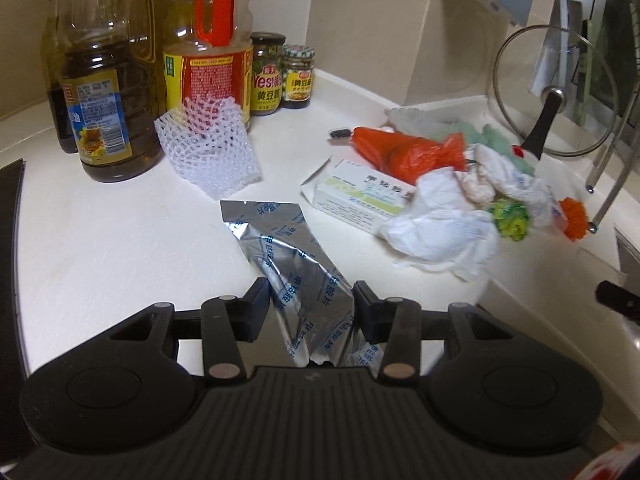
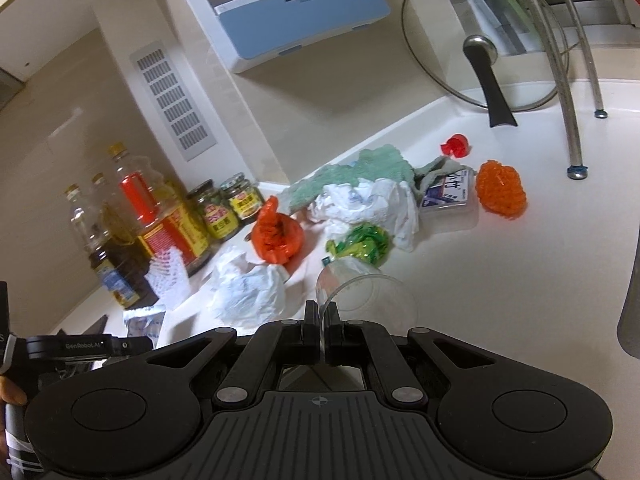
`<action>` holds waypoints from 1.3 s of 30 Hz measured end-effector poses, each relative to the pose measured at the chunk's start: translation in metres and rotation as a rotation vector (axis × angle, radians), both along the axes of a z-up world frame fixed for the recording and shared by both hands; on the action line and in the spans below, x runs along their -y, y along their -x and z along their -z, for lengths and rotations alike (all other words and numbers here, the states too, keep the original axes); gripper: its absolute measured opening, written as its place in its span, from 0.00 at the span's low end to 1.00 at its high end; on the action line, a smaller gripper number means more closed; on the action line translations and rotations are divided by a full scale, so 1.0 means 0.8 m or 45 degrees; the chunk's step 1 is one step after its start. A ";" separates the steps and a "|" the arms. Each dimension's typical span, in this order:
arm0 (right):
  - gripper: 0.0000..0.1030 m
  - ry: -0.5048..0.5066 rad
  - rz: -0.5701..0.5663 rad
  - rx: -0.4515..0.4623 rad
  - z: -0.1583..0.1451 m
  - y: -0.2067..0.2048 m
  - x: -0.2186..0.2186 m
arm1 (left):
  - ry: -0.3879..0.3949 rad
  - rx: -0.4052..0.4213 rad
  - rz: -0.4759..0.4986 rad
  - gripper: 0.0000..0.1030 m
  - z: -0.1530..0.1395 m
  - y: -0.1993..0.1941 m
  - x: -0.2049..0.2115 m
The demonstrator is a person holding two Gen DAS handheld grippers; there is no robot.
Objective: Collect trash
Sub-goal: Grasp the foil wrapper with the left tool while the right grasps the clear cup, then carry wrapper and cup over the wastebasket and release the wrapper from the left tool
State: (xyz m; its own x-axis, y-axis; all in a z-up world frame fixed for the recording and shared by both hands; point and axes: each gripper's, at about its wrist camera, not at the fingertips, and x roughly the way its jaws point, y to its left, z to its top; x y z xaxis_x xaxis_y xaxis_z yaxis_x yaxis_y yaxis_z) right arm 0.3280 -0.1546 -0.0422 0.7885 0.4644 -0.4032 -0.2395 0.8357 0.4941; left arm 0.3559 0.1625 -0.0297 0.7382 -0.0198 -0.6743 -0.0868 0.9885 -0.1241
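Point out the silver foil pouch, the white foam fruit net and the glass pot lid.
silver foil pouch point(image 1: 276, 236), left wrist view, its flat upper panel.
white foam fruit net point(image 1: 208, 148), left wrist view, mesh middle.
glass pot lid point(image 2: 444, 32), right wrist view, clear pane.

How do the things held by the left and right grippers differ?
The left gripper holds a silver foil pouch: opaque, flat, creased, printed blue. The right gripper is shut on a clear plastic cup: transparent, round, unprinted, pinched at its rim. Both are trash off the counter.

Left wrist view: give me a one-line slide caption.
Left gripper holds a silver foil pouch above the white counter, with crumpled tissue and a medicine box beyond.
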 end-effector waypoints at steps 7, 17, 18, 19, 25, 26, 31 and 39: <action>0.02 -0.014 -0.090 0.020 -0.007 0.025 0.007 | 0.024 0.016 0.015 0.40 -0.014 0.048 0.034; 0.02 0.002 -0.260 0.008 -0.006 0.076 0.016 | 0.035 0.019 0.014 0.40 -0.016 0.123 0.101; 0.02 0.007 -0.281 0.002 -0.004 0.082 0.017 | 0.038 0.014 0.011 0.40 -0.013 0.129 0.108; 0.02 0.012 -0.298 -0.003 -0.003 0.087 0.017 | 0.040 0.008 0.005 0.40 -0.011 0.136 0.114; 0.02 0.080 -0.416 -0.036 0.016 0.119 0.017 | 0.053 -0.047 -0.031 0.41 0.013 0.176 0.146; 0.02 0.089 -0.434 -0.046 0.021 0.123 0.017 | 0.053 -0.060 -0.037 0.41 0.018 0.182 0.151; 0.02 0.168 -0.507 -0.091 0.050 0.141 0.010 | 0.043 -0.138 -0.045 0.41 0.047 0.203 0.167; 0.02 0.258 -0.557 -0.139 0.089 0.154 0.001 | 0.036 -0.235 0.023 0.40 0.078 0.206 0.175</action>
